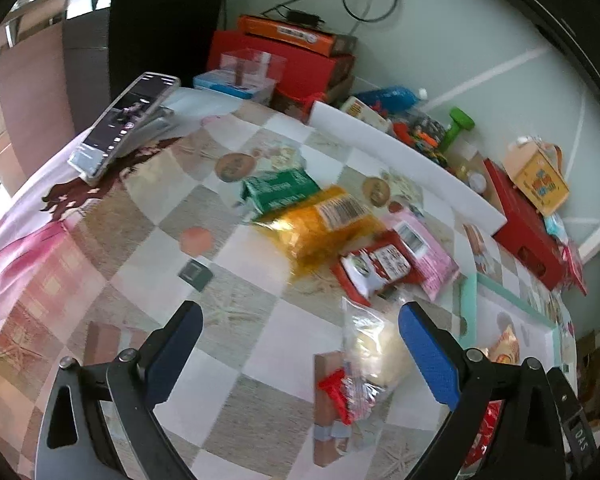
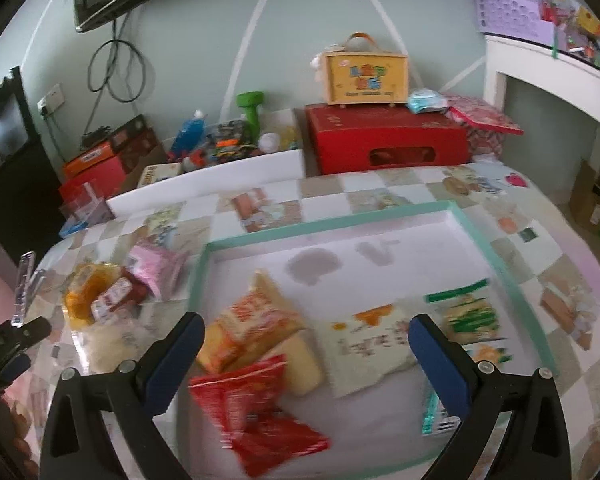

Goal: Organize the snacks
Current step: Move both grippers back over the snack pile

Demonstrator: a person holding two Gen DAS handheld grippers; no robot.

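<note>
My left gripper [image 1: 300, 322] is open and empty above the checked tablecloth. A clear wrapped snack [image 1: 364, 352] lies just inside its right finger. Beyond it lie a green pack [image 1: 280, 190], a yellow bag [image 1: 324, 226], a red pack [image 1: 376, 266] and a pink pack [image 1: 424, 252]. My right gripper [image 2: 306, 334] is open and empty over the teal-rimmed white tray [image 2: 512, 280]. In the tray lie a red bag [image 2: 256, 408], an orange pack [image 2: 252, 320], a white pack [image 2: 372, 346] and a green pack [image 2: 470, 314].
A phone on a stand [image 1: 120, 128] stands at the table's far left. A white board [image 1: 400, 152] lines the far edge. Red boxes [image 2: 388, 140], a yellow case [image 2: 366, 74], toys and a green dumbbell [image 2: 250, 110] stand behind it.
</note>
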